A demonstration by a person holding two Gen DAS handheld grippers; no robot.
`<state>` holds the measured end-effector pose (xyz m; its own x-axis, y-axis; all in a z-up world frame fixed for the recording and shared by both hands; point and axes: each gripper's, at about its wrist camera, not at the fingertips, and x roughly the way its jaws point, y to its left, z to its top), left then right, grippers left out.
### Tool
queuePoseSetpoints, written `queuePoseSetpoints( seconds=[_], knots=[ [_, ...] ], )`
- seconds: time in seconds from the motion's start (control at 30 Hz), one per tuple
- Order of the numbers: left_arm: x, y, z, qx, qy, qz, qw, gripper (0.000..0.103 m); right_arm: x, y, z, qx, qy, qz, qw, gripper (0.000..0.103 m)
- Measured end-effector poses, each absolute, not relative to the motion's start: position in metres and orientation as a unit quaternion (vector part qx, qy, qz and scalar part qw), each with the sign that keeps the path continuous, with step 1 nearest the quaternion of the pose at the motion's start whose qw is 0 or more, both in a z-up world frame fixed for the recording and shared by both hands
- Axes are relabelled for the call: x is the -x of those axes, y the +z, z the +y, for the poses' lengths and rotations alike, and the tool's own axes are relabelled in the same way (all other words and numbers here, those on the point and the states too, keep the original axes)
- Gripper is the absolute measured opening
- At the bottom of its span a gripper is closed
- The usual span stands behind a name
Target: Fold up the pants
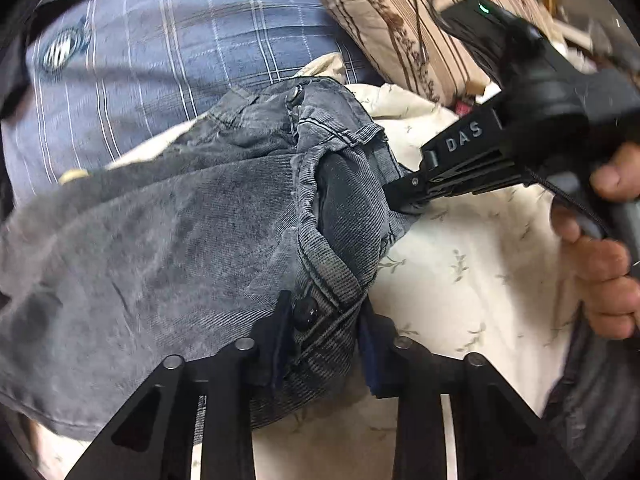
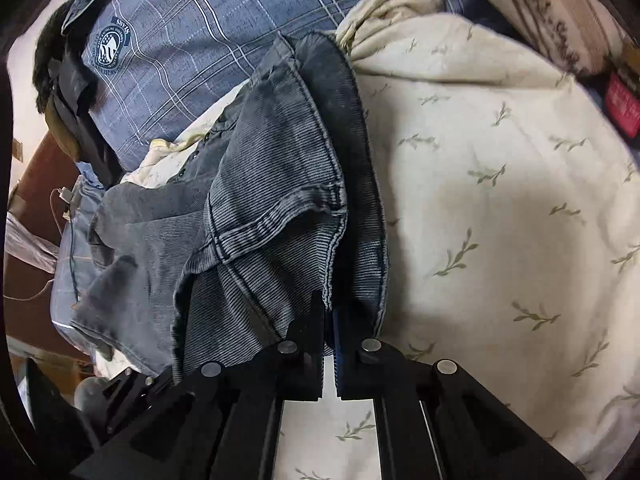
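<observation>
A: Pants (image 1: 192, 216), grey-black corduroy, hang bunched between our two grippers above the bed, over a cream sheet (image 2: 500, 184) printed with small green sprigs.

B: We see the left gripper (image 1: 324, 332) with its jaws closed on the waistband, right beside a dark button (image 1: 306, 312). Cloth fills the gap between the blue pads.

A: And the right gripper (image 2: 330, 316)? From its own camera we see the jaws pressed together on a stitched edge of the pants, with folds of fabric hanging off to the left.

B: From the left view the right gripper reaches in from the right side, its tips buried in the fabric near a rivet. A hand (image 1: 600, 280) wraps its handle, and "DAS" is printed on its arm.

A: Behind the pants we have a blue plaid shirt (image 2: 192, 40) with a round crest on it.

B: A striped tan pillow (image 1: 400, 20) lies at the far side of the bed, beyond the sheet. Cables run across it toward the right gripper's body.

A: How much of the pants touches the sheet we cannot tell.
</observation>
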<state>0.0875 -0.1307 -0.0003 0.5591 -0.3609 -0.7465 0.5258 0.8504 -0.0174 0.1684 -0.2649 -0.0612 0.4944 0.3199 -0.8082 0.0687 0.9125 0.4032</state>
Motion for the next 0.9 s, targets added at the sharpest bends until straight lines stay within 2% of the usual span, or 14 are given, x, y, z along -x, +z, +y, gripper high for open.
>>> queuePoseSetpoints(
  seconds=[0.13,0.3,0.37,0.43,0.5,0.57,0.6,0.63,0.67,0.73,0.9],
  knots=[
    [-0.095,0.015,-0.105,-0.048,-0.270,0.413,0.869,0.019,-0.145,-0.025,-0.274,-0.204,0.078,0.439,0.872,0.002],
    [-0.070,0.048,-0.101,-0.020,-0.358,0.397,0.845,0.019,-0.077,0.023,-0.295,-0.200,0.035,0.377,0.904,0.002],
    [-0.063,0.046,-0.110,-0.028,-0.385,0.409,0.826,0.020,-0.066,0.024,-0.292,-0.163,-0.009,0.395,0.904,0.002],
    [-0.063,0.030,-0.119,-0.052,-0.376,0.428,0.820,0.024,-0.071,0.007,-0.285,-0.105,-0.050,0.449,0.886,0.005],
    [-0.070,0.010,-0.119,-0.048,-0.364,0.462,0.807,0.026,-0.083,-0.009,-0.284,-0.106,-0.080,0.478,0.868,0.013],
    [-0.075,0.009,-0.108,-0.020,-0.359,0.476,0.802,0.027,-0.081,-0.009,-0.281,-0.099,-0.091,0.482,0.866,0.027],
    [-0.074,0.017,-0.098,-0.007,-0.363,0.467,0.807,0.031,-0.075,-0.001,-0.277,-0.099,-0.094,0.463,0.876,0.051],
    [-0.066,0.028,-0.087,0.003,-0.366,0.456,0.811,0.039,-0.070,0.012,-0.271,-0.102,-0.092,0.436,0.889,0.073],
    [-0.064,0.038,-0.072,0.013,-0.364,0.444,0.819,0.045,-0.066,0.023,-0.266,-0.104,-0.084,0.413,0.901,0.077],
    [-0.054,0.056,-0.034,0.046,-0.344,0.421,0.838,0.067,-0.058,0.049,-0.244,-0.105,-0.040,0.370,0.922,0.077],
    [-0.040,0.085,0.101,0.176,-0.261,0.389,0.866,0.070,-0.072,0.060,-0.169,-0.127,0.139,0.350,0.917,0.077]
  ],
)
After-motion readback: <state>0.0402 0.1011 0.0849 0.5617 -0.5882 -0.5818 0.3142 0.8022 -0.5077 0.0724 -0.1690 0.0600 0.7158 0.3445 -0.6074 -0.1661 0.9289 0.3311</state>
